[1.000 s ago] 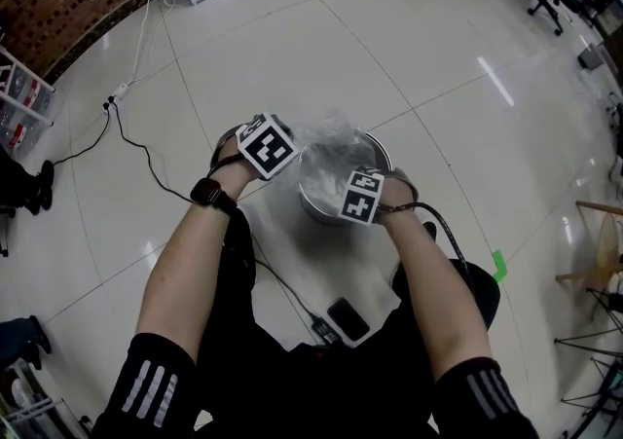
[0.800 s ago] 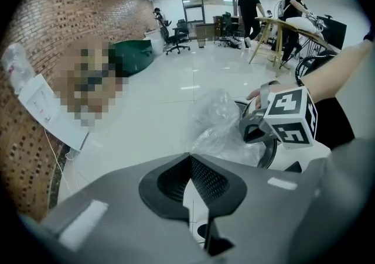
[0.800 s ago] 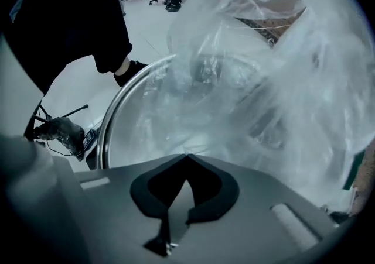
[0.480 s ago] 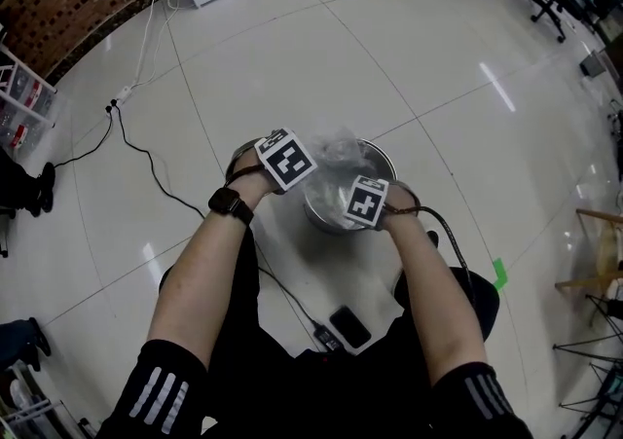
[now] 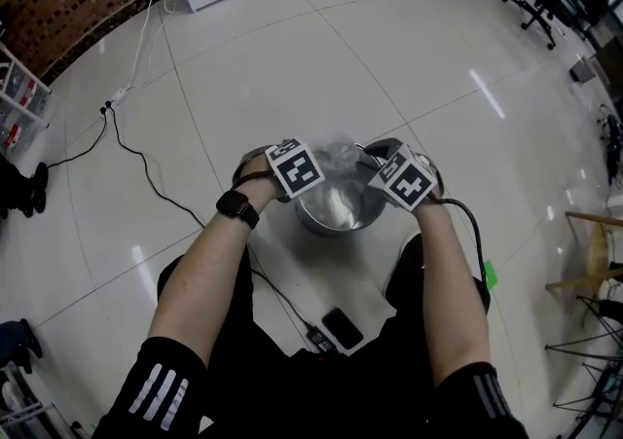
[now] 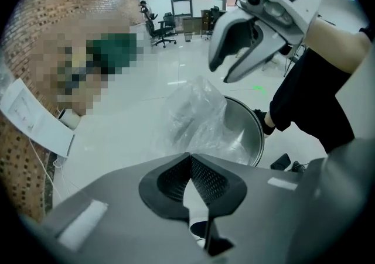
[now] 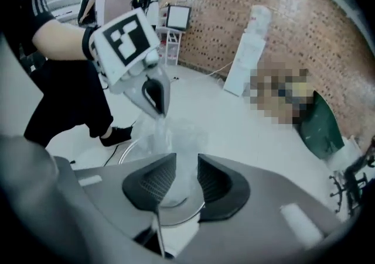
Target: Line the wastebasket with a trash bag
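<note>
On the white tile floor [image 5: 292, 57], between the person's feet, the steel wastebasket [image 5: 321, 229] stands upright. Since a second ago the right tongs [image 7: 186, 170] have lifted from low at the basket's near rim to above its right rim. Their jaws have just been opening and now stand released, with film showing between them but unpinched. Left tongs [image 6: 188, 156] are clenched on the clear trash bag [image 5: 341, 153]. The bag bunches above the far rim and hangs into the basket.

Bright overhead light glares off the glossy floor [image 5: 484, 93]; fisheye-warped edges.
</note>
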Available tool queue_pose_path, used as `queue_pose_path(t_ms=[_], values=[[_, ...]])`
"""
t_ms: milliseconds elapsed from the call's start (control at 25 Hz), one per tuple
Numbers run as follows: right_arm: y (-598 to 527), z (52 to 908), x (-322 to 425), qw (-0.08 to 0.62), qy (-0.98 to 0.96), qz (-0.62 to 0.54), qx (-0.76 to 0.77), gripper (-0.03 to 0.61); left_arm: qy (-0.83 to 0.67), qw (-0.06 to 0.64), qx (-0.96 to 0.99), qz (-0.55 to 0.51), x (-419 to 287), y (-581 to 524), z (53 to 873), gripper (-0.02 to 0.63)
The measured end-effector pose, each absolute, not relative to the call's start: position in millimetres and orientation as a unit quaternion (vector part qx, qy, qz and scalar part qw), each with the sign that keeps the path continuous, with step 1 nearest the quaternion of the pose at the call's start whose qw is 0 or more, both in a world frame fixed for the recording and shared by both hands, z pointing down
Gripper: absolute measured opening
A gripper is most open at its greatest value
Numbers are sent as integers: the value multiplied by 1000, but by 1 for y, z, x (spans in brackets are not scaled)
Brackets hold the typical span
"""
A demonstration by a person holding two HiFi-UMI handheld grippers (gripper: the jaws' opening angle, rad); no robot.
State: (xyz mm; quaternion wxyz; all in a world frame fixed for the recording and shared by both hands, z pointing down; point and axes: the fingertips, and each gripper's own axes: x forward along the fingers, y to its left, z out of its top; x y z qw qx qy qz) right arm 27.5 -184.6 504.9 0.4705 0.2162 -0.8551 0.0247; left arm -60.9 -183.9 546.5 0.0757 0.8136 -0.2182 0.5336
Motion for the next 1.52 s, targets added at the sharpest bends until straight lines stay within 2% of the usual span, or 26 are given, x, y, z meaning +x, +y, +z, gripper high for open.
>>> queue_pose_path(t_ms=[120,200,560,800,960,1160,1360,1520], values=[[-199,491,12,418,-878,50,229,129,-193,72,818,537,-53,-176,550,-5],[-202,502,6,418,-878,77,219,130,-176,74,822,536,-49,-170,551,-5],[-165,634,14,560,-806,138,130,115,-105,64,821,557,-25,-135,590,-5],[-145,676,18,592,-783,159,107,115,-74,63,816,570,-7,-114,616,-5],[-162,662,30,568,-788,184,153,117,-59,62,813,577,-4,-108,622,-5],[-202,588,35,467,-848,152,198,121,-84,87,830,544,-7,-120,603,-5],[-186,553,55,475,-857,115,165,141,-136,118,841,510,-16,-139,584,-5],[-159,541,62,475,-863,113,130,163,-137,165,869,445,3,-139,565,-5]])
